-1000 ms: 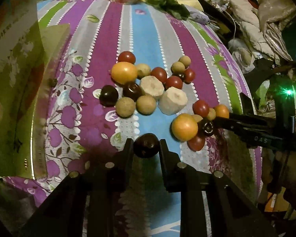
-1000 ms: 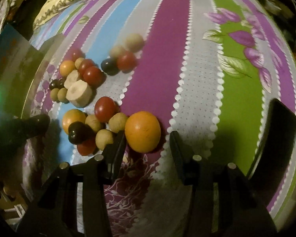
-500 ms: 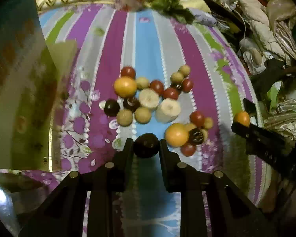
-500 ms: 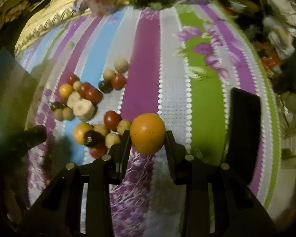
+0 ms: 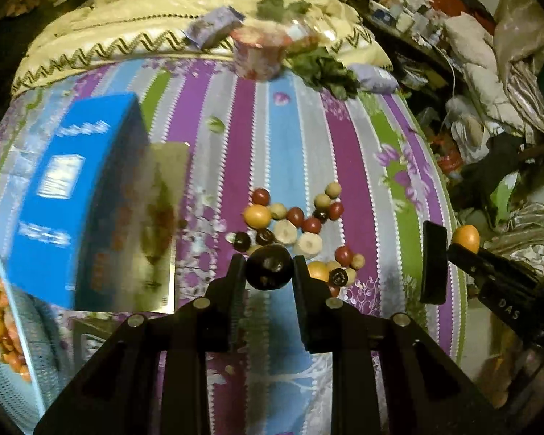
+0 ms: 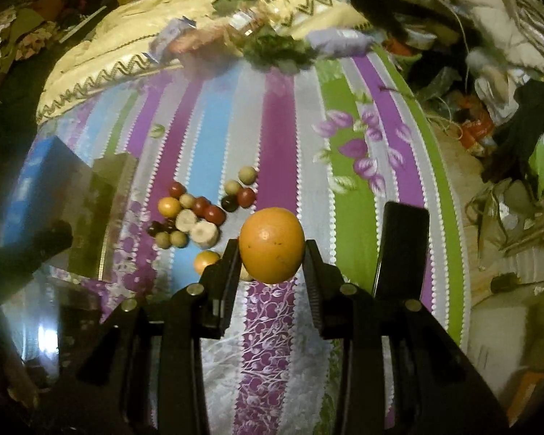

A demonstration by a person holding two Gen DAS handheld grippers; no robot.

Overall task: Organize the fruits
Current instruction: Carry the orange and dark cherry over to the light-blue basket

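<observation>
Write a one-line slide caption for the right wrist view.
Right tongs hold an orange above the striped cloth, with loose fruit clustered to the left.

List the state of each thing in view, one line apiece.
Left tool: shut on the dark plum, lifted off the cloth.
Dark plum: clamped between the fingers, whole.
Right tool: shut on the orange, raised.
Orange: gripped on both sides, whole.
Fruit pile: loose on the striped cloth, unsorted.
Blue basket: holds some orange and red fruit.
Blue box: standing, blurred.
Black phone: lying flat, screen dark.
</observation>
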